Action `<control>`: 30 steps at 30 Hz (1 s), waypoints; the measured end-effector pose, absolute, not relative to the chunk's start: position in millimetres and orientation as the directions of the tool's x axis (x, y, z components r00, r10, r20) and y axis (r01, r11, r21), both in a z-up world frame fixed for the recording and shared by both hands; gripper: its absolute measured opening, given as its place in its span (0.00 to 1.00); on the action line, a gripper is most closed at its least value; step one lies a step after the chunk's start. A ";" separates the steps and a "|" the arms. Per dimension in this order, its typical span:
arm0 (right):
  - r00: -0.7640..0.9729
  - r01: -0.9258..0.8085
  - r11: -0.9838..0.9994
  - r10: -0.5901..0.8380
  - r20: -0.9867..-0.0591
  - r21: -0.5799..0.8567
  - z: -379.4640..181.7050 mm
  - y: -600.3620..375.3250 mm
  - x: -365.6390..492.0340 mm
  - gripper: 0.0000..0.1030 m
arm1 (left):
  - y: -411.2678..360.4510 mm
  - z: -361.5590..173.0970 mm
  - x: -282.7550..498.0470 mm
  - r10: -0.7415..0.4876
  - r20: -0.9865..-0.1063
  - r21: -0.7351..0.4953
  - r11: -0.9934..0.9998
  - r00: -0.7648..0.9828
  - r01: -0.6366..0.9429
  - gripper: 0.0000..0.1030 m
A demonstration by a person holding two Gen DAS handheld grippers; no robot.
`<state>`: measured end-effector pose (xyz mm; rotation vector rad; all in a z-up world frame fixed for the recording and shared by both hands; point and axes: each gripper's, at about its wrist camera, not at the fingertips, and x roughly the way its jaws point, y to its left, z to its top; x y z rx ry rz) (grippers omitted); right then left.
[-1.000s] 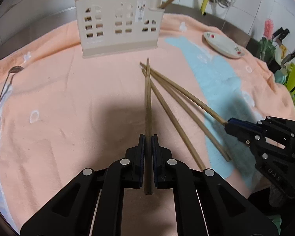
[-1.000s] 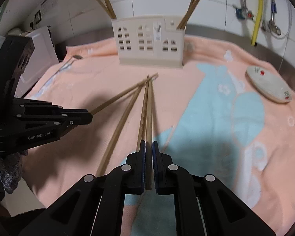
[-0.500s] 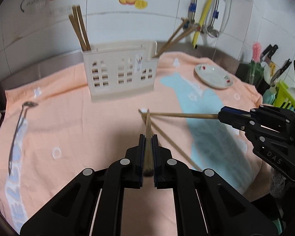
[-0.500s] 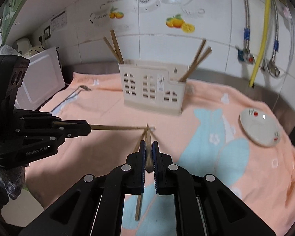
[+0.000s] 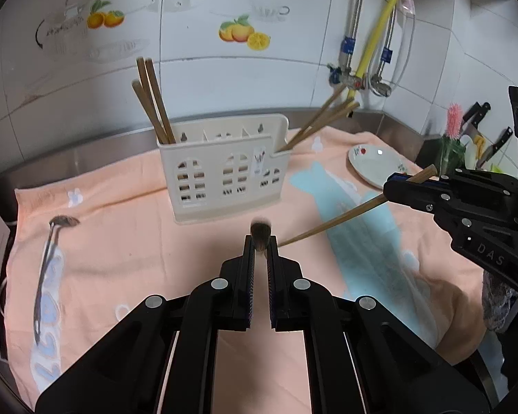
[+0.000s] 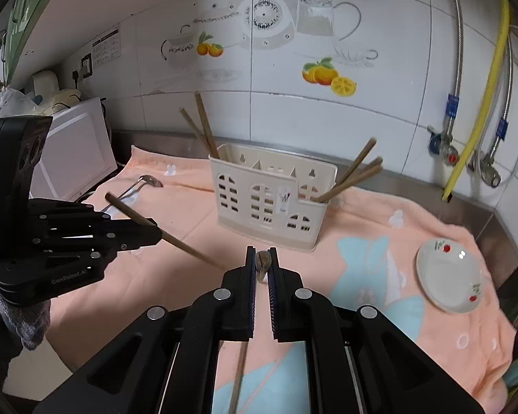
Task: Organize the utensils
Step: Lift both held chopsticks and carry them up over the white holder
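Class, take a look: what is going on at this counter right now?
A person is sorting utensils with two hand-held grippers. The left gripper and the right gripper are each shut on one chopstick, held above the peach towel. The cream holder ahead already has chopsticks at both ends. A spoon and a plate lie on the towel.

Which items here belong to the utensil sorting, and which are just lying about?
Part of the job:
- chopstick in left gripper
- chopstick in right gripper
- cream utensil holder
- chopsticks already standing in it
- spoon on the towel

Lying about:
- small plate
- knives in the corner
- yellow hose
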<state>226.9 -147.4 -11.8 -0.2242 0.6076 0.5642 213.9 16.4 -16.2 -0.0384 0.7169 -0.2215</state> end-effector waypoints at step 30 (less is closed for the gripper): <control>0.746 -0.536 0.842 0.437 -0.502 -0.064 116.4 -140.4 309.7 0.06 | 37.7 135.0 284.7 -0.118 -0.456 -0.009 0.992 0.882 0.129 0.06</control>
